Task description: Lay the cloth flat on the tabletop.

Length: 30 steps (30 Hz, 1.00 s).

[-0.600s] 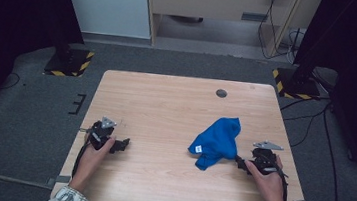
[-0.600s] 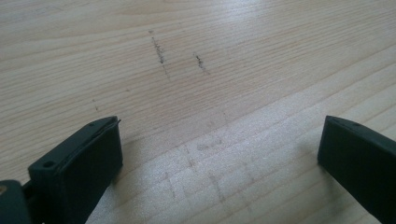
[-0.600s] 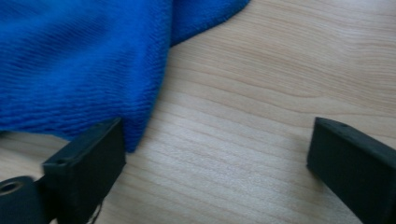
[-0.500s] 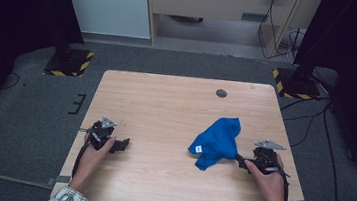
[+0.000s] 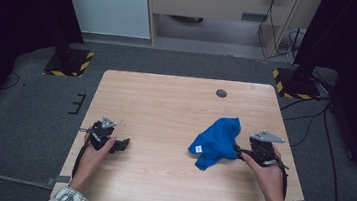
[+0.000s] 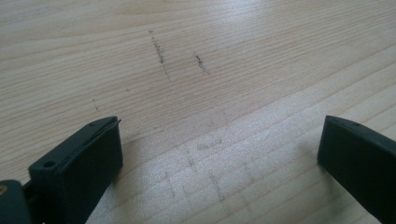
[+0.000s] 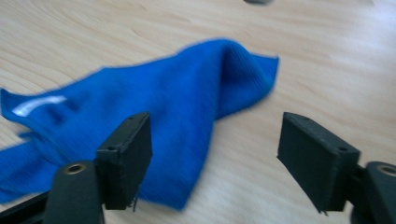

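Note:
A crumpled blue cloth (image 5: 217, 142) with a small white tag lies on the right half of the wooden table (image 5: 166, 104). My right gripper (image 5: 237, 151) is held low at the cloth's right edge, pointing left at it. In the right gripper view its jaws stand open (image 7: 215, 149); the blue cloth (image 7: 177, 107) lies just ahead, its near edge reaching in by the left jaw, and neither pad presses on it. My left gripper (image 5: 124, 144) rests near the table's left edge, far from the cloth. Its jaws (image 6: 219, 158) are wide open over bare wood.
A small dark round grommet (image 5: 221, 93) sits near the table's far edge. Faint dark scuff marks (image 6: 161, 51) streak the wood ahead of the left gripper. Dark stands with yellow-black striped bases (image 5: 67, 63) flank the table on the floor.
The right hand and its gripper have crept slightly forward along the cloth's right edge. The left hand and the cloth have stayed where they were.

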### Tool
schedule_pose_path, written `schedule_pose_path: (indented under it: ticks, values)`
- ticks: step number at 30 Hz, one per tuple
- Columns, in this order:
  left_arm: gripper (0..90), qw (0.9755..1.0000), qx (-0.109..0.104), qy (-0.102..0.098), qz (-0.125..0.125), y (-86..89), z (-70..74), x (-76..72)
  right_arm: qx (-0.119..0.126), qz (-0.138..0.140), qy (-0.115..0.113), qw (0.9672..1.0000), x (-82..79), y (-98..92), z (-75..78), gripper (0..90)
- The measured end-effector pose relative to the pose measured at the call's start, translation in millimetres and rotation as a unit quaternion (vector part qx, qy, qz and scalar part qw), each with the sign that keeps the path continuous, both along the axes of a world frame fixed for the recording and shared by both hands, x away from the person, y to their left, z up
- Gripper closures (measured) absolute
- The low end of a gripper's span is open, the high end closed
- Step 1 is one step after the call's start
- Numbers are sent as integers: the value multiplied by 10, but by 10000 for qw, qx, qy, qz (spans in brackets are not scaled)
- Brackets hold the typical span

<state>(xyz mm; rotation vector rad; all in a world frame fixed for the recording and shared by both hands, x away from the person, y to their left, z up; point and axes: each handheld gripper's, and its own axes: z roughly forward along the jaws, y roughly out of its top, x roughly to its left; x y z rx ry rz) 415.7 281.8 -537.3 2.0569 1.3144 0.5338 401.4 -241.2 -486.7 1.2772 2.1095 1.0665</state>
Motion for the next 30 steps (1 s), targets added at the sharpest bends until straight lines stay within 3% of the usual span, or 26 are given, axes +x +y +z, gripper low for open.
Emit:
schedule_pose_path:
  ticks: [6, 8, 11, 13, 17, 19, 22, 26, 30]
  values:
    - [0, 10000, -8, -5, 10, -5, -1, -4, 14, 382, -5, 9993, 86, 201, 41, 361]
    - [0, 10000, -6, -4, 5, -5, -1, -4, 113, 629, 92, 9979, 68, 287, 27, 304]
    - [0, 10000, -4, 1, -2, -9, 0, -6, 189, 756, 148, 9969, 53, 336, 12, 263]
    - [0, 10000, 6, 3, -19, -12, 1, -8, 105, 839, 293, 9960, 63, 416, -43, 196]
    - [0, 10000, 6, 3, -22, -13, 0, -8, -61, 813, 435, 9957, 102, 448, -145, 194]
    - [0, 10000, 5, 3, -28, -14, 0, -8, -91, 806, 577, 9950, 123, 446, -212, 292]
    - [0, 10000, 2, -1, -39, -16, 0, -9, -105, 905, 710, 9933, 127, 449, -260, 540]
    - [0, 10000, 4, 1, -40, -16, 0, -9, -95, 1022, 503, 9934, 94, 494, -232, 773]
    - [0, 10000, 3, 0, -39, -16, 0, -9, 36, 1039, 449, 9936, 87, 549, -207, 804]
